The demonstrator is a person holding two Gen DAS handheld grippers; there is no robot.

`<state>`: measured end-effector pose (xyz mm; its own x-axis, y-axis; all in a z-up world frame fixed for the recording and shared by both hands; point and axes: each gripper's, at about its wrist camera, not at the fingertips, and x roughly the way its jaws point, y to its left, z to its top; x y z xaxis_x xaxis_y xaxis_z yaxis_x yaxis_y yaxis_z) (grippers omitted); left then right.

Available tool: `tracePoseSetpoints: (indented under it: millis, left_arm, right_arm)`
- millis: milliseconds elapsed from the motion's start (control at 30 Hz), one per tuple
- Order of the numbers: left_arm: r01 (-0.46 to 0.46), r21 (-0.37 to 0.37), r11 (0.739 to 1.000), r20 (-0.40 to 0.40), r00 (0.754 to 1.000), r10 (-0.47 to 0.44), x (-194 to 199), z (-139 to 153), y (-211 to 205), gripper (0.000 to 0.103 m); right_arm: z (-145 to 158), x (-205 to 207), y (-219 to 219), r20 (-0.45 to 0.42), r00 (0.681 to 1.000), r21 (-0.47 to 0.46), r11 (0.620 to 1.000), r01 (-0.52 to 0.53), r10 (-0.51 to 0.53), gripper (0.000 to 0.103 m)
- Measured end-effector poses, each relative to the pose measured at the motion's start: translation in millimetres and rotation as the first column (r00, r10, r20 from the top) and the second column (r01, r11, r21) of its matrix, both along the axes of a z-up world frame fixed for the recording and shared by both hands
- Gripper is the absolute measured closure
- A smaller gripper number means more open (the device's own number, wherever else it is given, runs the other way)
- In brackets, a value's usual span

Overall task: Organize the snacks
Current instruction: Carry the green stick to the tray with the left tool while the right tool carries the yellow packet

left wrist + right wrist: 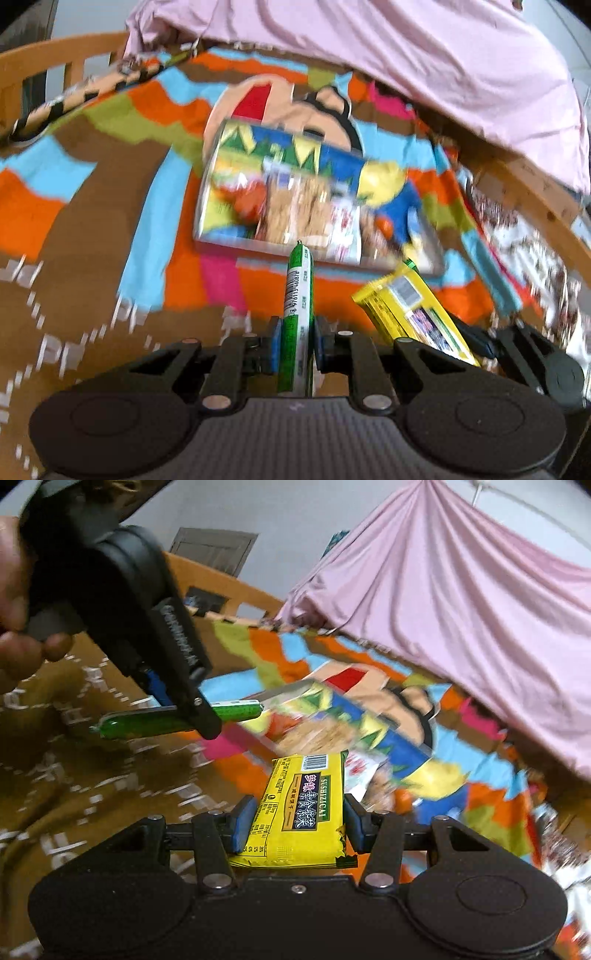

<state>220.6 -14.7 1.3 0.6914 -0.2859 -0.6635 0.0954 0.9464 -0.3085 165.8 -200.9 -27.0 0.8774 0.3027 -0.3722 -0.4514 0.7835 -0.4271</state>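
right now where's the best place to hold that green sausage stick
Around its middle, as the left gripper has it: the green sausage stick is a thin, round, stiff tube, so jaws closing across its width from the sides keep it balanced, both ends free.

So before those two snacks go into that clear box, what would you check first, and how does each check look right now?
1. Left gripper shut on the green sausage stick: ok, held between both fingers.
2. Right gripper shut on the yellow snack packet: ok, though its wrapper is crumpled at one finger.
3. Clear box in reach ahead of both snacks: ok, it lies on the colourful blanket.
4. Room left in the box: cannot tell, the picture is blurred and other packets already show inside.
5. Box open on top: cannot tell.
6. The two grippers apart from each other: ok, close but not touching.
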Motion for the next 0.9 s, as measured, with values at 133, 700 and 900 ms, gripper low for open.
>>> tracePoseSetpoints:
  millis: [133,700,900]
  left_arm:
    - [-0.011,0.002,1.000,0.052,0.999,0.011,29,12,-15,0.084]
    - [0.114,0.061,0.992,0.160,0.980,-0.123,161,-8,-107,0.084]
    - [0.151,0.065,0.986,0.143,0.977,-0.159,196,-28,-128,0.084]
  right_arm:
    - [15,26,-13,0.047,0.998,-0.009,0.999,0.035,-0.035,0.051]
    - [5,174,-67,0.024,0.969,-0.047,0.968,0.247,-0.246,0.051]
    - [-13,204,-82,-0.024,0.960,-0.043,0.959,0.278,-0.280,0.051]
